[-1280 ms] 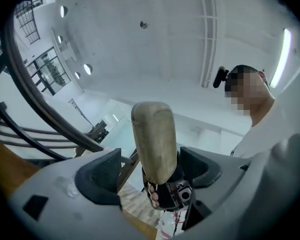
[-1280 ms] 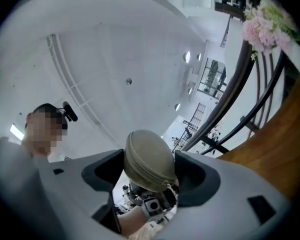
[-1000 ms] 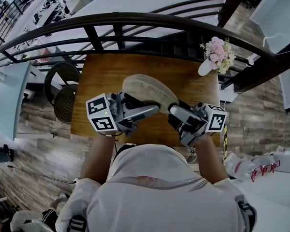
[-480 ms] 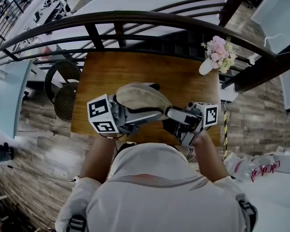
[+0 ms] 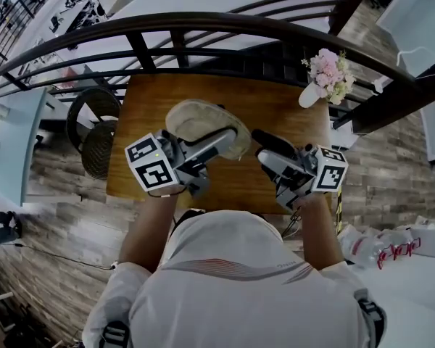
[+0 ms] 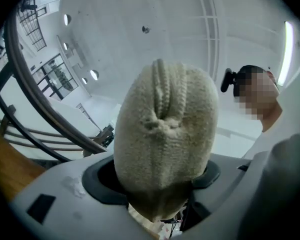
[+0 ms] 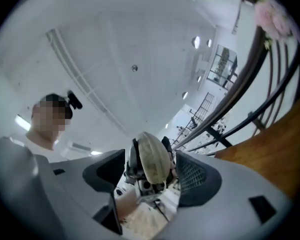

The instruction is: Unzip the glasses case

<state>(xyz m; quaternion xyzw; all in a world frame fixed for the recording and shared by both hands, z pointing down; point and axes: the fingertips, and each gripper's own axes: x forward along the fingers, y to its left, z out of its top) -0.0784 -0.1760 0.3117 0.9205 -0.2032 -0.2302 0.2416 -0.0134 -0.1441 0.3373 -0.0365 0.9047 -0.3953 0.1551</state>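
Left jaws clamped the glasses case; right jaws stood apart, gripping nothing.

The left gripper (image 6: 157,181) had just been closing its jaws a little further, and they stood wide with both dark pads pressed against the sides of one fuzzy beige glasses case (image 6: 162,129), whose rounded end rose well beyond the jaw tips. The jaws of the right gripper (image 7: 151,178) stood well apart with nothing pressed between them, and that same case showed some way beyond their gap. In the head view the case hung over the middle of the wooden worktop (image 5: 159,107), with the right gripper just beside it, not touching. What lay inside the case was hidden. One white vase (image 5: 308,96) at the worktop's far right corner held a bunch of pink flowers (image 5: 326,71), against the dark curved railing (image 5: 203,24).
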